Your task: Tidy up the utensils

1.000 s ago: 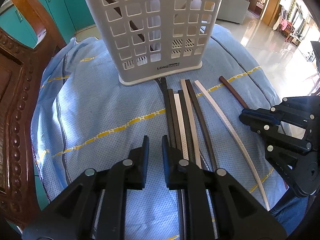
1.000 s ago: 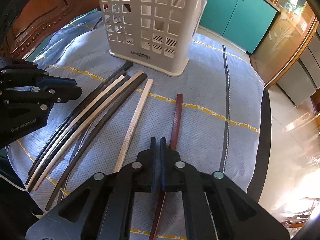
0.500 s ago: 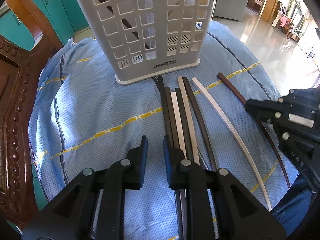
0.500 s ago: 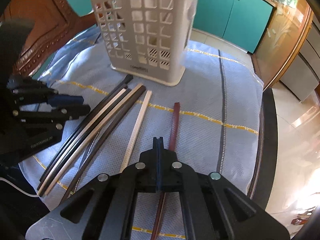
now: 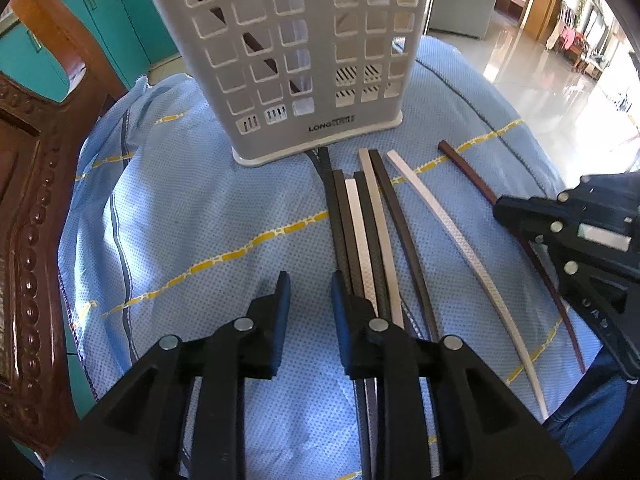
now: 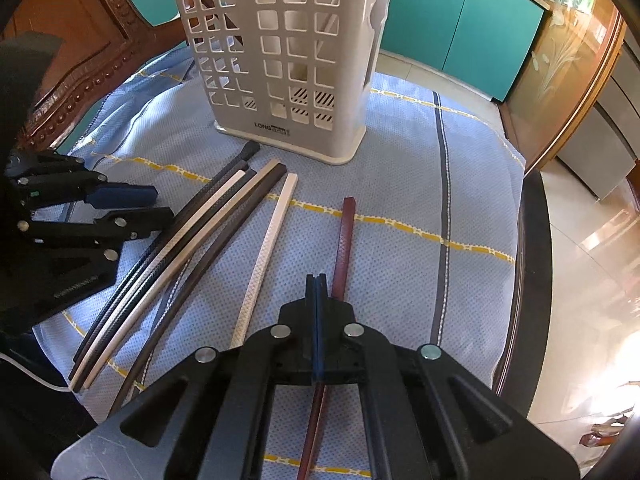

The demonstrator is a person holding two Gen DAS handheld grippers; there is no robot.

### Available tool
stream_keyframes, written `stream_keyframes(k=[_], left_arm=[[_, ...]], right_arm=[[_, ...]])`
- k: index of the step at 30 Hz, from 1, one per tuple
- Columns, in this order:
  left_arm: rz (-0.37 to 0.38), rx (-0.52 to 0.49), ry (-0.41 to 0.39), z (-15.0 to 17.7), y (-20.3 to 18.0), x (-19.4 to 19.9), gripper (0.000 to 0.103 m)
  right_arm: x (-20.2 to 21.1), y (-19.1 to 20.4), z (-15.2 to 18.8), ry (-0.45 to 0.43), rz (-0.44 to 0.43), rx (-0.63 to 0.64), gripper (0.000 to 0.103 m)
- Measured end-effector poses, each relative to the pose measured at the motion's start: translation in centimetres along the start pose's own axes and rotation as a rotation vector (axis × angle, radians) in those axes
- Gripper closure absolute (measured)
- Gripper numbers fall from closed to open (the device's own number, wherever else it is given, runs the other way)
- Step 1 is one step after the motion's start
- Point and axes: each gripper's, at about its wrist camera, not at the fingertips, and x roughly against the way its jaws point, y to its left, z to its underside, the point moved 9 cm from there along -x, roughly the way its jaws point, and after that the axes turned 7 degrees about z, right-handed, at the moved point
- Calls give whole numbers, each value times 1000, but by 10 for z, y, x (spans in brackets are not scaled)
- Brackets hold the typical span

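A white lattice utensil basket [image 5: 332, 128] [image 6: 280, 126] stands on the blue cloth, with one dark chopstick [image 5: 256, 46] leaning inside it. In front of it lie a bundle of black and white chopsticks [image 5: 368, 224] [image 6: 188, 240], a single white chopstick [image 5: 452, 232] [image 6: 272, 232] and a red-brown chopstick [image 5: 468, 172] [image 6: 347, 232]. My left gripper [image 5: 308, 280] [image 6: 162, 205] hovers just left of the bundle; its jaws are opening, with only cloth between them. My right gripper [image 6: 316, 280] [image 5: 498, 206] is shut just over the red-brown chopstick, which runs on under it on the cloth.
A carved wooden chair [image 5: 24, 200] rises at the left of the cloth. The table's dark edge [image 6: 528, 260] curves along the right, with tiled floor beyond. Teal cabinets [image 6: 460, 20] stand behind. A person's denim-clad leg [image 5: 580, 412] shows near the front edge.
The left gripper's jaws have spread wider apart. The right gripper's small gap has closed fully. Neither hand has shifted much, and the chopsticks lie as before.
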Motion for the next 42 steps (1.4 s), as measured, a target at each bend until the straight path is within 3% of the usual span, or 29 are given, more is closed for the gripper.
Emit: stream_keyframes(k=[3, 24, 29, 38, 42], left_arm=[[25, 15, -18, -2, -1, 3, 70], [9, -15, -6, -5, -21, -9, 69], [12, -1, 11, -1, -8, -8, 85], [76, 26, -29, -3, 2, 0, 85], [58, 0, -3, -4, -10, -11, 85]], right_arm=[[-2, 1, 1, 6, 1, 1, 102], [-7, 4, 8, 33, 22, 20, 94], [-8, 2, 7, 34, 18, 12, 94], [-2, -4, 0, 14, -7, -27, 94], [-3, 0, -2, 11, -16, -16, 94]])
